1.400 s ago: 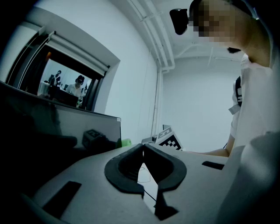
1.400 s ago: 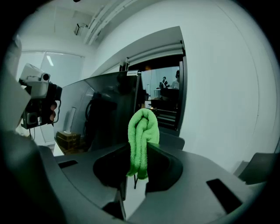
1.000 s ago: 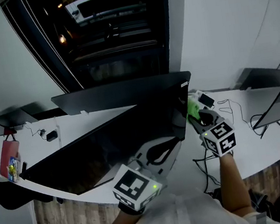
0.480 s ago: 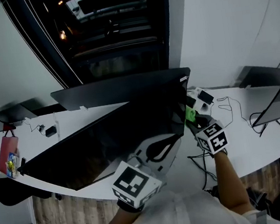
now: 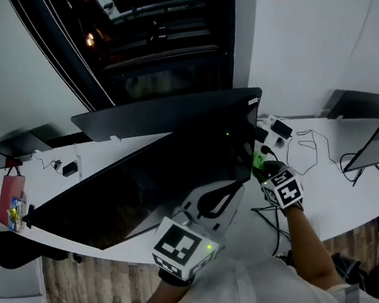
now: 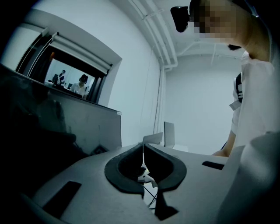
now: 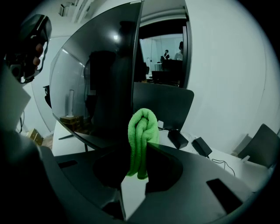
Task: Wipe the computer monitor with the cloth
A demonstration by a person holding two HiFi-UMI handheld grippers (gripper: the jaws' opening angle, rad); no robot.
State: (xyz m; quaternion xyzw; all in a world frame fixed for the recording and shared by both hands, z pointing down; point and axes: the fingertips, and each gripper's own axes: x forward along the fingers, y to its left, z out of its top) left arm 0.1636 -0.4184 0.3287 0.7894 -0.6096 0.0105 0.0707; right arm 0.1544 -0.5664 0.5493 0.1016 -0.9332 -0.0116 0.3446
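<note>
A wide dark computer monitor (image 5: 145, 185) stands across the white desk (image 5: 335, 193); in the right gripper view the monitor (image 7: 94, 83) fills the left, seen nearly edge-on. My right gripper (image 5: 265, 170) is shut on a folded green cloth (image 7: 142, 138), which sits just beside the monitor's right edge; the cloth (image 5: 258, 159) shows as a small green patch in the head view. Whether the cloth touches the screen is unclear. My left gripper (image 5: 214, 203) hovers low in front of the monitor's lower right part, jaws together with nothing between them (image 6: 143, 164).
A second dark monitor (image 5: 170, 115) stands behind the first. Power bricks (image 5: 279, 130) and cables (image 5: 308, 148) lie on the desk to the right, with laptop-like screens (image 5: 377, 145) farther right. A red item (image 5: 12, 211) sits at the desk's left end.
My right gripper with the cloth has drawn back toward me and slightly left along the monitor's right edge. The left gripper has barely moved.
</note>
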